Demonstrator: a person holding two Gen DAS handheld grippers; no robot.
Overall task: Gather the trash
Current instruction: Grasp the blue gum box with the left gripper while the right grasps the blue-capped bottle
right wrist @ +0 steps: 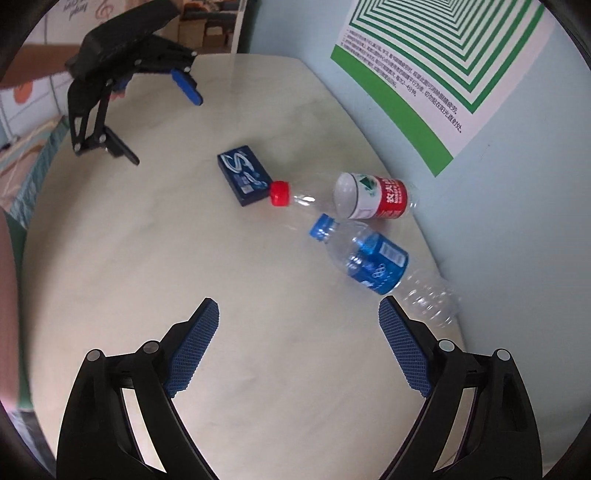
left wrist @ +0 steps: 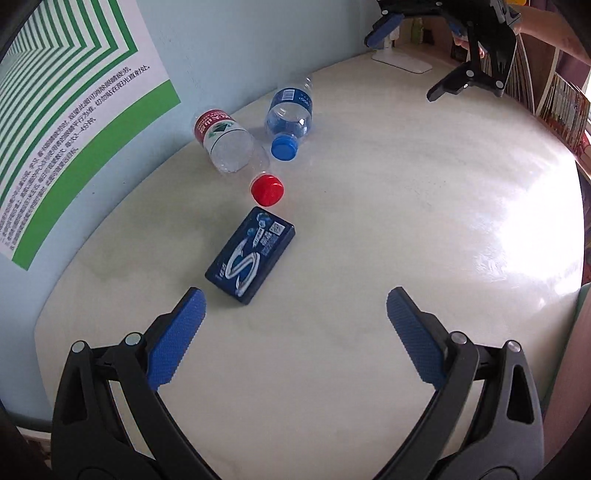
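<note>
Both hand-held grippers [left wrist: 295, 306] [right wrist: 298, 317] wide, empty.

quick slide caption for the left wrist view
Open left gripper hovers near a blue box, two capped bottles lying beyond on the table.

The left black two-finger gripper with blue textured pads [left wrist: 295, 306] hung with its jaws spread wide, nothing between them. The right black gripper with blue pads [right wrist: 298, 314] was likewise wide open and empty. Each showed in the other's view, the right at one o'clock, the left at ten o'clock, a bare forearm [left wrist: 546, 29] behind the right one
</note>
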